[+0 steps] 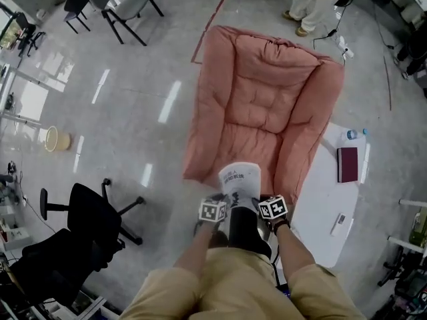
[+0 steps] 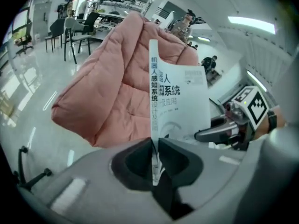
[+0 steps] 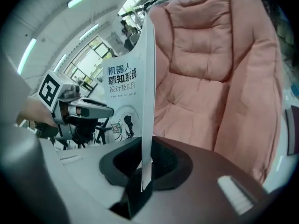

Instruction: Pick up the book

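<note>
Head view: the book is held upright in the air above the person's knees, at the near end of a pink cushion on the floor. The left gripper and right gripper hold it from either side, and a white counter stands to the right. Left gripper view: the fingers are narrowed tight on the book's lower edge, with the printed cover turned towards the right gripper. Right gripper view: the fingers pinch the book edge-on, with the cushion behind.
</note>
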### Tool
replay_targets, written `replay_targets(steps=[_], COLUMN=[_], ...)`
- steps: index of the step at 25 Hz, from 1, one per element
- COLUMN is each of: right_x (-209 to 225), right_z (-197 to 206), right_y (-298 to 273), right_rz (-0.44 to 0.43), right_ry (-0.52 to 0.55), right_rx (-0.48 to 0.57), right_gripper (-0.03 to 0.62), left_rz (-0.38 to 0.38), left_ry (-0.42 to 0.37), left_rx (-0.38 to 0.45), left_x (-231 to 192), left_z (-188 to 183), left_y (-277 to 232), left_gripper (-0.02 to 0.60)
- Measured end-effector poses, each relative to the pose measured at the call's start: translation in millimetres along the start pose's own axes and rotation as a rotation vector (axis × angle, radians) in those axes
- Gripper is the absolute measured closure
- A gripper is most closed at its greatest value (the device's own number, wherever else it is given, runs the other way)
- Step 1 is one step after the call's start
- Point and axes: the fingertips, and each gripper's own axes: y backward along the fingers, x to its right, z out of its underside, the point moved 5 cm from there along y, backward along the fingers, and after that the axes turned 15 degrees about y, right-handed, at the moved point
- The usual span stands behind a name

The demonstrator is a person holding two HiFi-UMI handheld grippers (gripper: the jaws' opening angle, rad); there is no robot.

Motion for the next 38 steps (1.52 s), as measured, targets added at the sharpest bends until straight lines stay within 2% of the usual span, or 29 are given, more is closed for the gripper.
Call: replay_targets(steps=[3,10,14,18,24,29,33,38], right_x=[-6,-32,-44,-68,-101,-140,-171,-198], right_z=[-5,-42,-71,-106,-158,-188,-201,-200], right_y=[23,101,145,195,272,332,371,412], right_rz=[0.06,0.245,0.349,0.435,0.567,0.648,0.704,0.778], right_ry=[-0.044,0.005,0.026,0.094,0.25,0.313,0.325,0.37], right_rx=[0.109,0.363,0.511,0.64,0.768,0.899,0.972,1.031], right_gripper=[0.54,0.54,0.542,0.542,0.542,0.542,0.542,0.54], left_rz=[0.031,0.101,0.139,0.164,0.236,0.276,0.303,0.364], left_ry=[-0.089,-0.247,-0.349,-0.421,-0.492,-0.572,-0.626,-0.654], left_rx=[0.052,0.191,0.311,0.436,0.624,0.762,0.837,0.898], left_x=[21,81,119,152,199,238,266,292], left_z=[-17,-63,-95,-123,-155,-173,-178,-167], left_y=[17,74,113,165,241,307,353,389], left_gripper=[0.541,0.543,0.543,0.543,0.543,0.541,0.54,0.54])
